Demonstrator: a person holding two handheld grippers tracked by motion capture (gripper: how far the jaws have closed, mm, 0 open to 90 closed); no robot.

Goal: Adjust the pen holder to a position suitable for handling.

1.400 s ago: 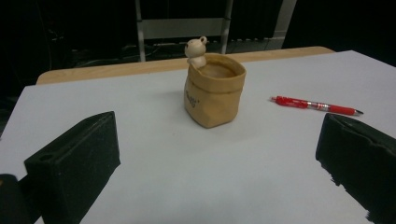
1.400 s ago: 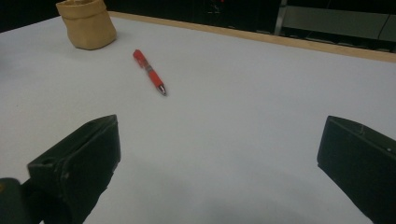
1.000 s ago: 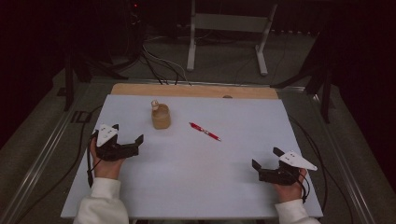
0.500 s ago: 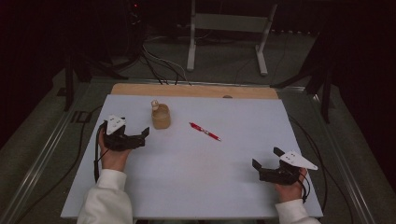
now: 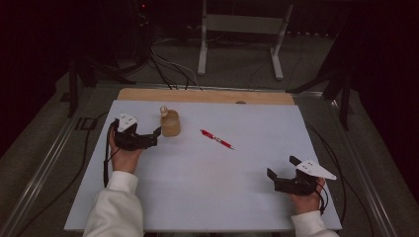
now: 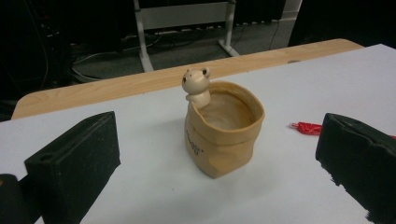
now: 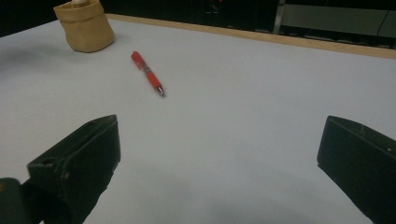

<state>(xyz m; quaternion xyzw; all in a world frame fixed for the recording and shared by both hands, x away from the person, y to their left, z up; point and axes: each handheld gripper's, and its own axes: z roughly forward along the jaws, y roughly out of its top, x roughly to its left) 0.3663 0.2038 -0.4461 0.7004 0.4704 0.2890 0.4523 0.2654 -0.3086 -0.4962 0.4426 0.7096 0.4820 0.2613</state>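
The pot [image 6: 224,135] stands upright on the white sheet [image 5: 212,197] toward its far left part, a tan bag-shaped thing with a crumpled rim and a small bear figure [image 6: 196,86] perched on its far edge. Its inside looks bare as far as I can see into it. In my left gripper view it sits straight ahead, between the lines of my two jaws but beyond their tips, so nothing touches it. From the high view my left gripper [image 5: 157,134] points at the pot from the left, its tips just beside the pot's wall [image 5: 170,126], with the jaws spread wide and holding nothing.

To the right of the pot, apart from it, lies the red pen [image 5: 216,139], flat on the sheet and slanting with its tip toward the near right. In my left gripper view only its red end [image 6: 308,127] peeks out beside my right-hand jaw.

My right gripper [image 5: 281,173] hangs low over the near right part of the sheet, well apart from both pot and pen, jaws wide apart and bare. Along its jaws I see the pen [image 7: 147,73] ahead and the pot [image 7: 85,25] farther off at the upper left.

A wooden strip [image 5: 207,96] of the table shows past the sheet's far edge.
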